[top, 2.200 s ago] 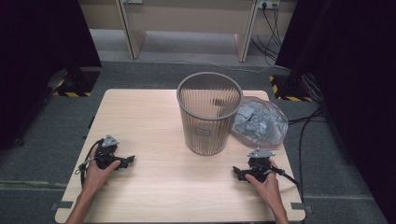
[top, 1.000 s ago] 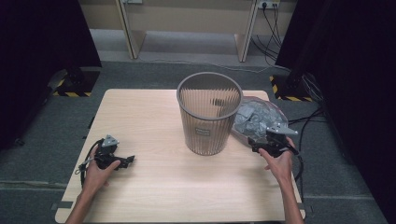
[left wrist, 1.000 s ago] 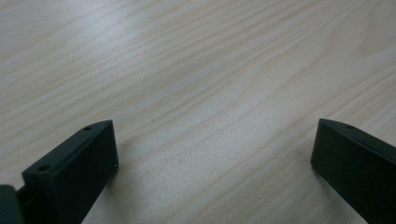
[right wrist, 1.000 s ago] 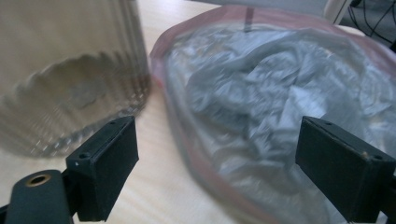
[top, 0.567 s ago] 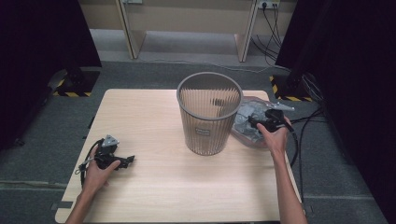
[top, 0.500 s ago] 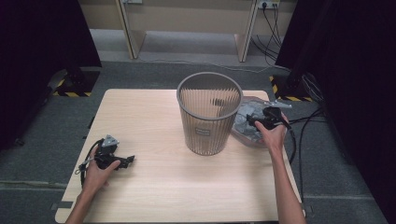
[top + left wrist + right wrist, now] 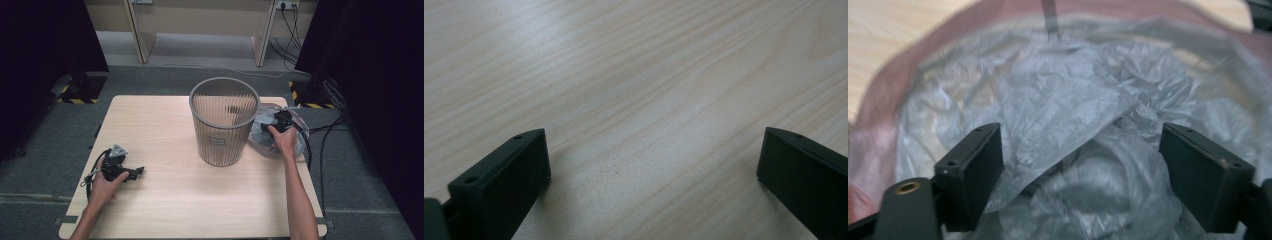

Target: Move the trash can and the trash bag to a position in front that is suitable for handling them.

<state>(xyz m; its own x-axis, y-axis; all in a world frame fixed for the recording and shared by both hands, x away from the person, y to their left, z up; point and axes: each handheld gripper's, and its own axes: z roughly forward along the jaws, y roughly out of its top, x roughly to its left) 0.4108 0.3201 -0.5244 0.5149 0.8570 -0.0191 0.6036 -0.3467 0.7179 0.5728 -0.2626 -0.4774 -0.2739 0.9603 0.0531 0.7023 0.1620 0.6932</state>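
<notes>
A grey ribbed waste basket (image 7: 224,122) stands upright mid-table. Just right of it, a pile of crumpled clear plastic bags (image 7: 261,133) lies in a shallow translucent pinkish container (image 7: 270,152). My right gripper (image 7: 276,120) hovers over the pile, pointing into it. Its jaws have just been closing a little, and in the right gripper view a fold of plastic film (image 7: 1068,110) lies between them; the right gripper (image 7: 1080,170) stays open, its pads apart from the film. My left gripper (image 7: 137,171) rests at the front left, and the left gripper (image 7: 654,170) is open over bare wood.
The light wooden table (image 7: 165,125) has free room left of and in front of the basket. The container sits close to the table's right edge, where black cables (image 7: 325,135) trail to the floor. Dark curtains flank both sides.
My right hand has travelled from the table's front right up to the plastic pile beside the basket. The left hand has kept still.
</notes>
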